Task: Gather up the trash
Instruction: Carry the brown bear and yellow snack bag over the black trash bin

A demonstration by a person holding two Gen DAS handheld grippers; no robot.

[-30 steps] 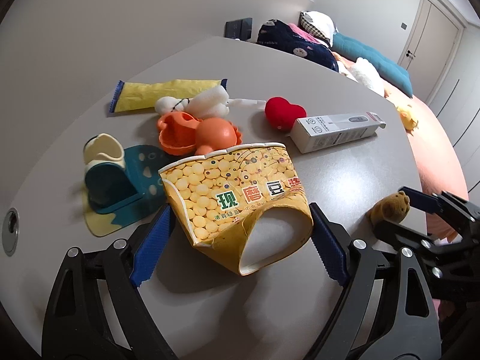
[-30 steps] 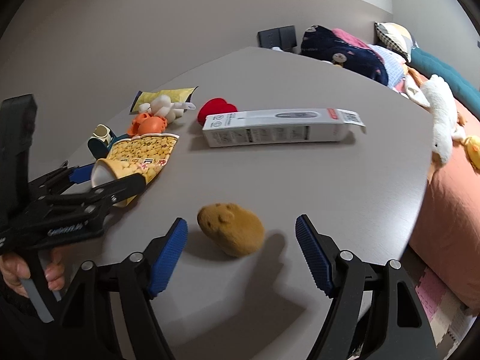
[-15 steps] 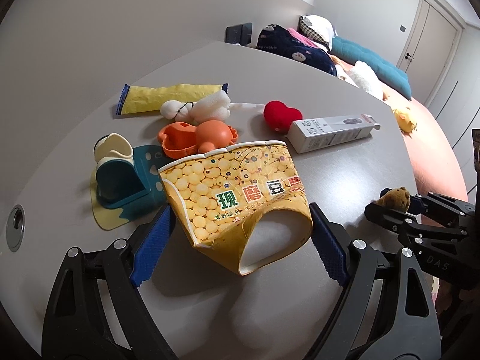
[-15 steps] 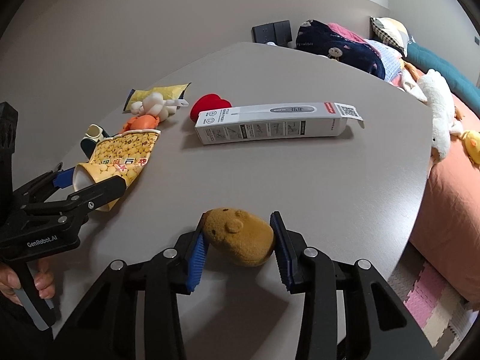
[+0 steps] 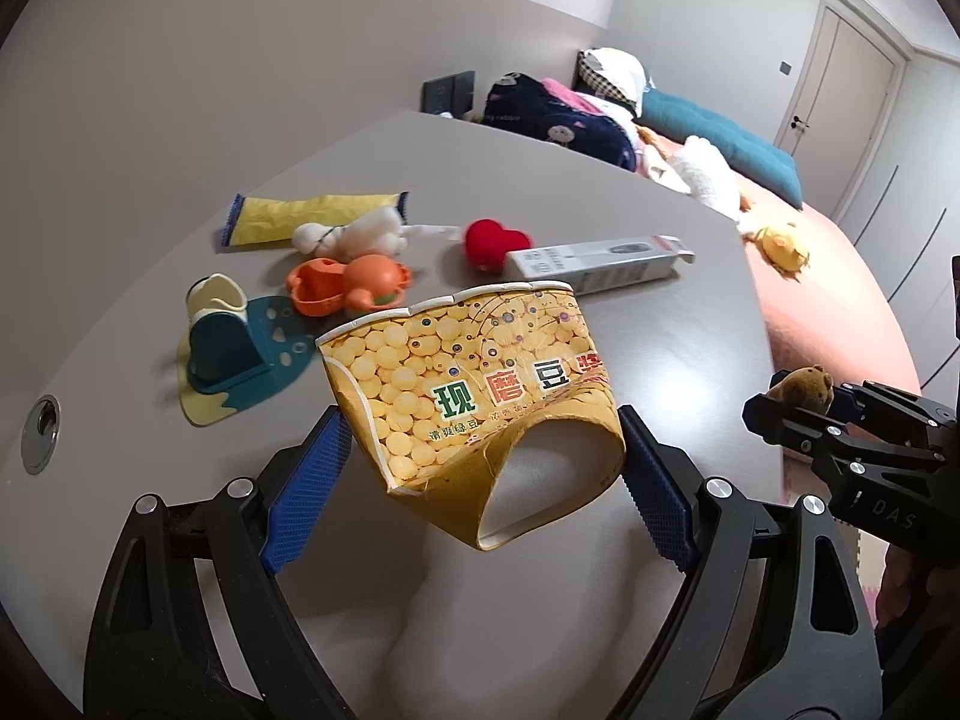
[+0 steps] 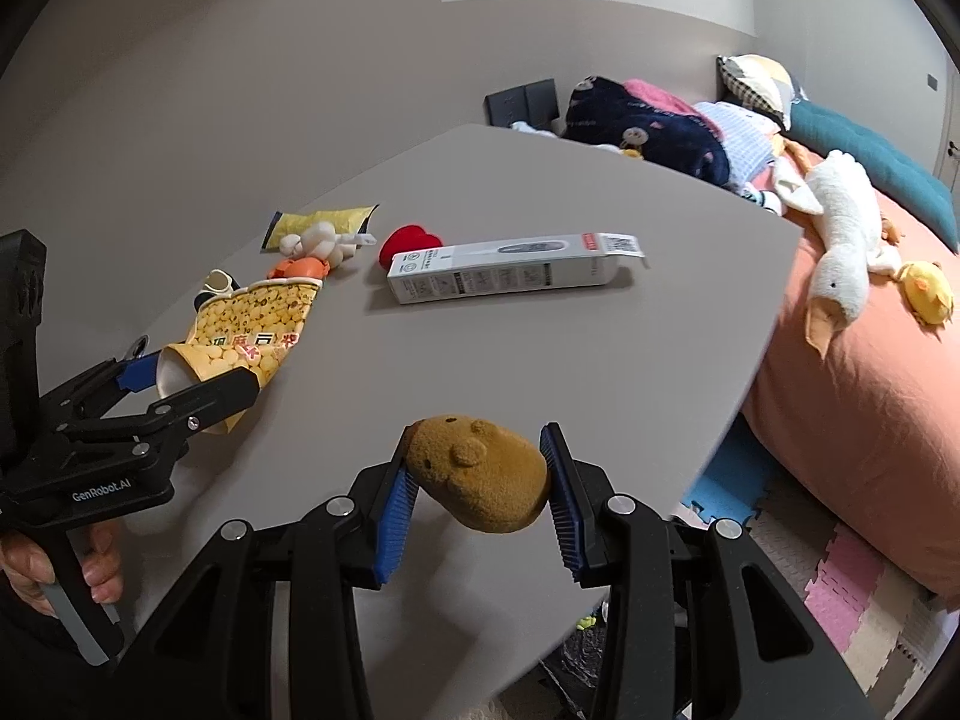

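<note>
- The left gripper (image 5: pixel 480 480) is clamped on a crushed yellow paper cup (image 5: pixel 474 390), one blue pad on each side of its narrow end. The cup seems lifted just off the grey table (image 5: pixel 630 180), its flattened rim pointing away towards the far clutter.
- The right gripper (image 6: pixel 480 486) has its jaws closed on a small brown plush toy (image 6: pixel 480 474), held above the table's near edge. The toy's long axis runs across the jaws, so the pads press on its two ends.
- Both tools are loaded, so I judge the next move to be carrying things to a bin, and no bin shows in either view.
- Left on the table: a long white box (image 6: pixel 510 270) lying crosswise in the middle, its open flap to the right, and a yellow wrapper (image 5: pixel 312 219) at the far left, also lying crosswise.
- The white box sits straight ahead of the right gripper and well apart from it. The left gripper is nearer the wrapper, with an orange toy (image 5: pixel 348 279), a white plush (image 5: pixel 354 234) and a teal holder (image 5: pixel 228 348) in between.
- A red heart (image 5: pixel 495 240) touches the box's left end, so a grab there could catch it too.
- For either long piece, I'd close the jaws across the short width.
</note>
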